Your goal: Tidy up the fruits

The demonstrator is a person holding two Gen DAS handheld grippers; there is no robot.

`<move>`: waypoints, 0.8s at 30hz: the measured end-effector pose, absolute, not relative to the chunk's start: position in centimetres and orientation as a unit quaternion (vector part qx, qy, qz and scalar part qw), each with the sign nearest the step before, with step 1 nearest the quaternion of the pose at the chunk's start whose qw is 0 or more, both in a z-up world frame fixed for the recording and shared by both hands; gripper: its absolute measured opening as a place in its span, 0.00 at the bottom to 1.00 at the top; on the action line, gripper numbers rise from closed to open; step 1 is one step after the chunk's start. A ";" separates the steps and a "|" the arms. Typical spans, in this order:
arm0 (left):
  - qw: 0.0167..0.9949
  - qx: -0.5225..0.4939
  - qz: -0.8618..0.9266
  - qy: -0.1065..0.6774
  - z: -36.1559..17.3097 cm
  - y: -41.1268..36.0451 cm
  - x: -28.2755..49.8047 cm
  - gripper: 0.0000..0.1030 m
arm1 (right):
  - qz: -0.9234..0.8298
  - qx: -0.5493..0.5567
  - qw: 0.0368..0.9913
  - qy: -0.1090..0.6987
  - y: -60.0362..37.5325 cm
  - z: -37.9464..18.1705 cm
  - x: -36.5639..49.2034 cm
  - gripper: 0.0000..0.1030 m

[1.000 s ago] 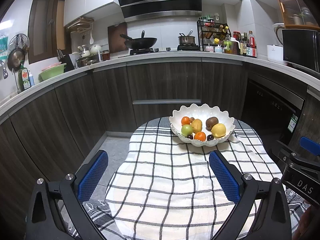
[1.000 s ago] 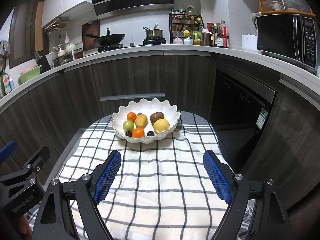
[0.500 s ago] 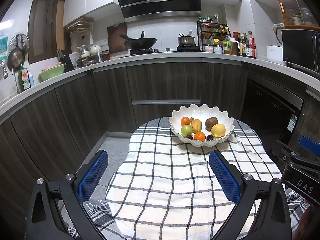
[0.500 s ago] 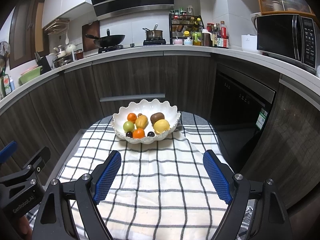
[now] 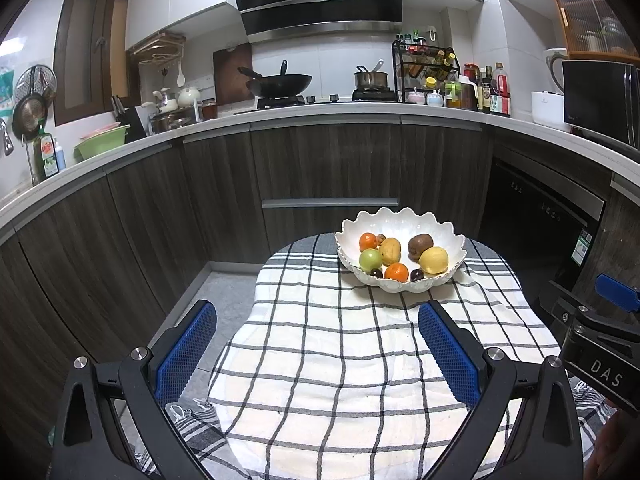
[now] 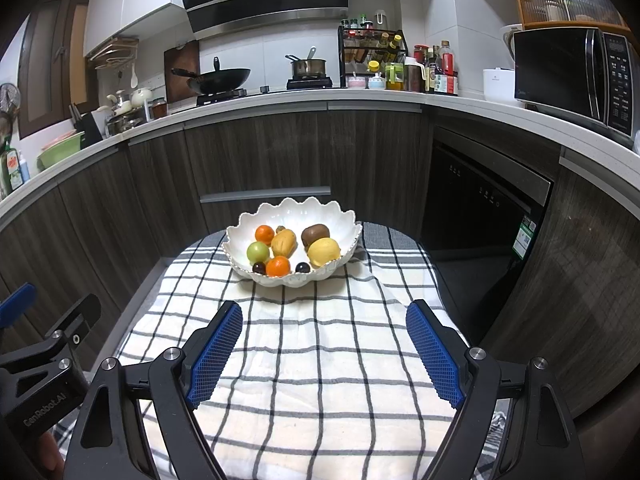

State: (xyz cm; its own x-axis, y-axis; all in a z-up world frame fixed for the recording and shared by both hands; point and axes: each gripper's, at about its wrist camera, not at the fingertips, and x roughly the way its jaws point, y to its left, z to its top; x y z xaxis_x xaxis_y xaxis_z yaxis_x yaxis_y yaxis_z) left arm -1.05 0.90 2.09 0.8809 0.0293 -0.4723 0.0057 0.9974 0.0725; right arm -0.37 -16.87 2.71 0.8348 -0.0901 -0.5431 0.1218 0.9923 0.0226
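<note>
Right wrist view: both tongs, the right gripper (image 6: 324, 344) and left gripper (image 5: 316, 344), gape wide and empty, well short of the far white bowl (image 6: 344, 220), whose lemon (image 6: 323, 251) looks firm, smooth and probably slippery, best pinched across its middle.

"DAS" marks the right tool (image 5: 600, 364); "GenRobot.AI" marks the left tool (image 6: 40, 408).

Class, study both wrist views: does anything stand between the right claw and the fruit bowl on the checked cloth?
Nothing visible does. Between the open right claw and the fruit bowl lies only bare checked cloth. The open left claw waits off to the side.
</note>
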 end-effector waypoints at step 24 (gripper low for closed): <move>0.965 0.030 -0.003 0.262 1.9 1.2 -0.5 1.00 | -0.056 0.033 0.956 0.286 -16.8 2.8 -0.5 0.82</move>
State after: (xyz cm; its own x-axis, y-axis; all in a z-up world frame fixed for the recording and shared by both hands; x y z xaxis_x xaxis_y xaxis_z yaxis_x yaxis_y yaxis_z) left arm -0.46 1.24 1.91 0.8624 0.0095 -0.5061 0.0217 0.9982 0.0558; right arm -0.48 -16.82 2.81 0.8298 -0.0891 -0.5508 0.1266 0.9915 0.0303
